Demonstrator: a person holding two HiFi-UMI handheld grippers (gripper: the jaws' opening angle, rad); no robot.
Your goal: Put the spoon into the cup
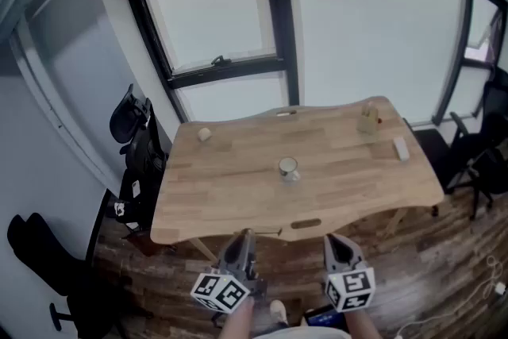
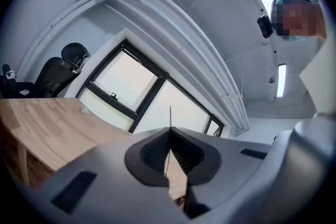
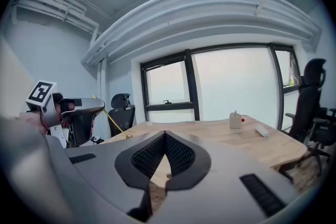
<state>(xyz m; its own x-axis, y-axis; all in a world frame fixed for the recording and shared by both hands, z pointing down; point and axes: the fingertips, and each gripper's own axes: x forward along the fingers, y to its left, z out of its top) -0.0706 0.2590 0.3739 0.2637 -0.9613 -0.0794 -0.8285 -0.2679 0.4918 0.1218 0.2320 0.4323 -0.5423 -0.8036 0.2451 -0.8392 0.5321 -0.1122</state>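
A small metal cup (image 1: 288, 168) stands upright in the middle of the wooden table (image 1: 238, 186). Both grippers hang side by side just off the table's near edge, well short of the cup. My left gripper (image 1: 244, 237) is shut on the spoon (image 1: 268, 232), a thin golden stick. In the left gripper view that spoon (image 2: 169, 117) pokes out past the closed tips of the left gripper (image 2: 169, 131). From the right gripper view the spoon (image 3: 114, 124) slants down from the left gripper (image 3: 98, 105). My right gripper (image 1: 330, 239) (image 3: 165, 135) is shut with nothing in it.
Toward the table's far side lie a small round object (image 1: 204, 134), a pale box with a red dot (image 1: 367, 121) and a white block (image 1: 401, 148). Black office chairs stand at the left (image 1: 135, 139) and right (image 1: 484, 163). Large windows lie behind.
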